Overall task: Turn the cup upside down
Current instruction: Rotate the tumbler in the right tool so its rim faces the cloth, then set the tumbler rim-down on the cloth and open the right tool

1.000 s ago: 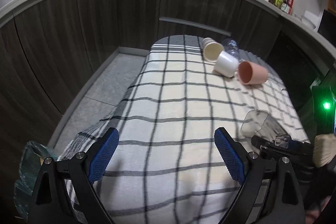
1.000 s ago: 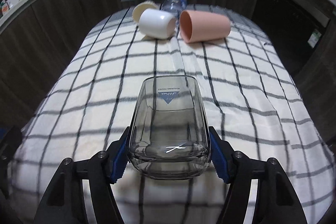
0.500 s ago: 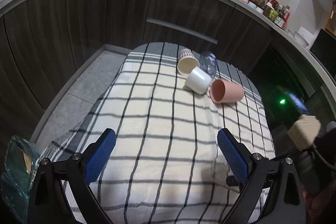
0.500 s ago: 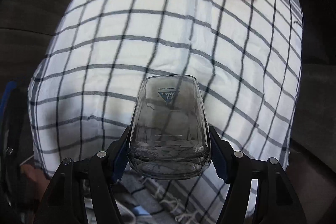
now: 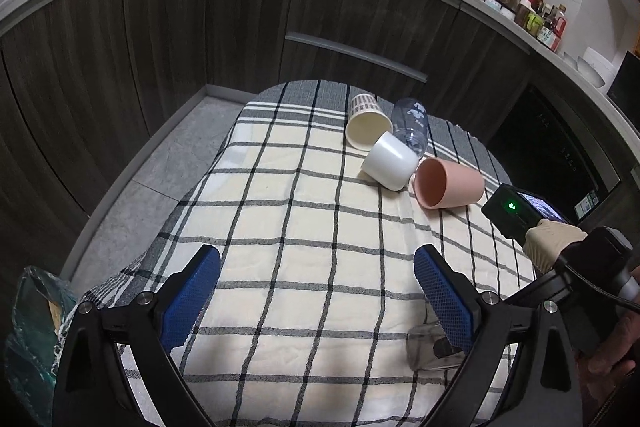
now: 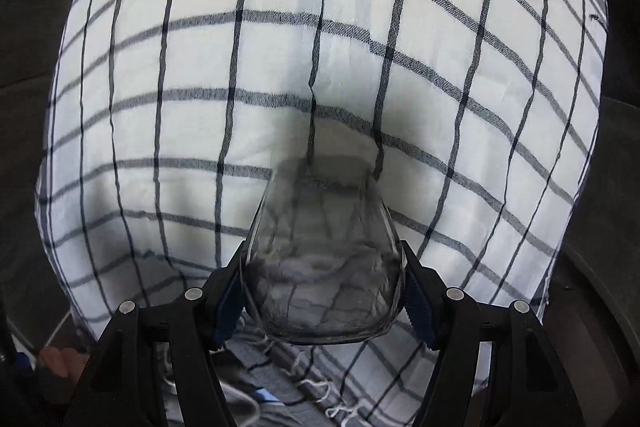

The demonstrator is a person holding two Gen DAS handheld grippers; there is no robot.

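Observation:
My right gripper [image 6: 322, 287] is shut on a clear glass cup [image 6: 320, 251], its blue pads on both sides near the base. The cup points mouth down toward the checked cloth [image 6: 280, 47], rim at or just above it, near the table's front edge. In the left wrist view the glass [image 5: 430, 349] shows low at right, partly behind my left gripper's right finger [image 5: 444, 301], with the right gripper's body above it. My left gripper [image 5: 316, 299] is open and empty above the cloth [image 5: 300, 227].
A pink cup [image 5: 446, 189], a white cup [image 5: 390, 161], a cream patterned cup [image 5: 366, 125] and a clear plastic bottle [image 5: 412, 123] lie on their sides at the table's far end. Dark cabinets [image 5: 160, 39] surround it. A bag [image 5: 28, 339] sits at the lower left.
My right gripper has tipped forward and downward with the glass, turning its mouth from level to facing the cloth. My left gripper has pulled back and risen a little.

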